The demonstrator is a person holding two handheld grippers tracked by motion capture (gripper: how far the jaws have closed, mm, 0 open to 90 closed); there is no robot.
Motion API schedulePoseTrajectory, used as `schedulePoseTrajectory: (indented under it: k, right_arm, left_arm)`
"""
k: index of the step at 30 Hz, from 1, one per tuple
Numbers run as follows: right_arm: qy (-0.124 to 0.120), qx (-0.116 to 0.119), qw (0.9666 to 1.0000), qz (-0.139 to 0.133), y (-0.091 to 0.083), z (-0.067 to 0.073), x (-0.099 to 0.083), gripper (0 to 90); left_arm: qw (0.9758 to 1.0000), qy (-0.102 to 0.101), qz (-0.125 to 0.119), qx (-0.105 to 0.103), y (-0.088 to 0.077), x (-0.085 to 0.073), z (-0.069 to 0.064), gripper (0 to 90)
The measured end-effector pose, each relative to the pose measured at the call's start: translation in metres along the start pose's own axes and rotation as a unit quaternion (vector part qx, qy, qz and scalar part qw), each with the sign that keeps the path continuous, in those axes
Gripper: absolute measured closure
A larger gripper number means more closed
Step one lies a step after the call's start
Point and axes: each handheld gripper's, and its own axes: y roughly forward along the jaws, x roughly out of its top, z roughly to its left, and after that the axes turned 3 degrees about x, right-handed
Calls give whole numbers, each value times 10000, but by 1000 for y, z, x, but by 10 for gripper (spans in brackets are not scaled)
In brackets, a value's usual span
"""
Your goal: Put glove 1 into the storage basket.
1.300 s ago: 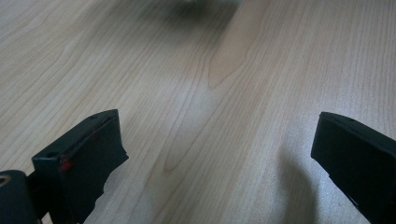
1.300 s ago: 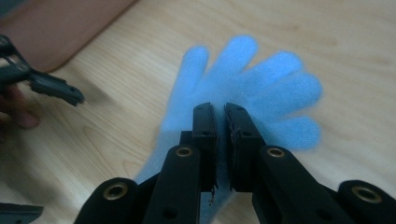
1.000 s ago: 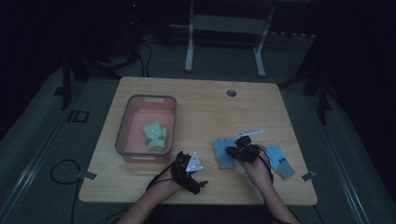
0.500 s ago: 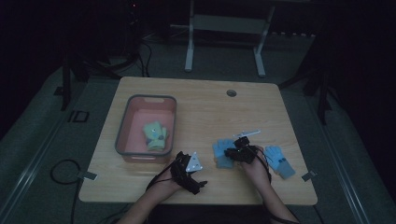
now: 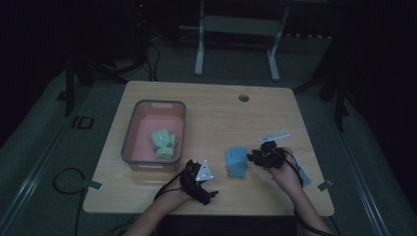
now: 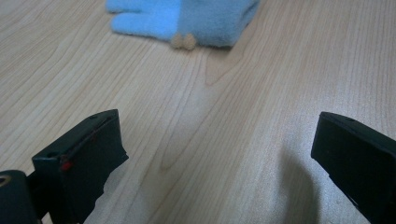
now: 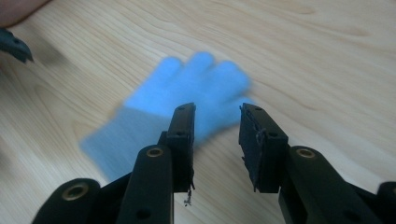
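Note:
A blue glove lies flat on the wooden table, its fingers pointing away from me. My right gripper hovers just right of it. In the right gripper view its jaws stand a little apart over the glove's cuff; they have just been opening and hold nothing. My left gripper rests near the front edge, left of the glove. In the left gripper view it is wide open over bare wood, with the glove ahead of it.
A pink bin with a grey rim stands at the left and holds a green glove. Another blue piece lies under my right hand. A pale strip lies behind the right gripper. A round hole marks the far side.
The right gripper's jaws have let go of the blue glove and drawn slightly back to the right. The left gripper has stayed put.

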Motion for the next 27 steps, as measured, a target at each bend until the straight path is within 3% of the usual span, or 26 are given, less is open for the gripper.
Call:
schedulePoseTrajectory:
  k: [9,19,27]
  right_arm:
    - [-100,63,9997,-192,-37,-39,-24,657]
    - [-313,-203,9993,22,-60,-69,-53,641]
    - [-356,-183,9985,379,-68,-90,-77,633]
  left_arm:
    - [10000,20,5,-23,0,0,-1,26]
    - [10000,12,-3,-44,0,1,-1,26]
    - [10000,-32,-20,-62,1,1,0,26]
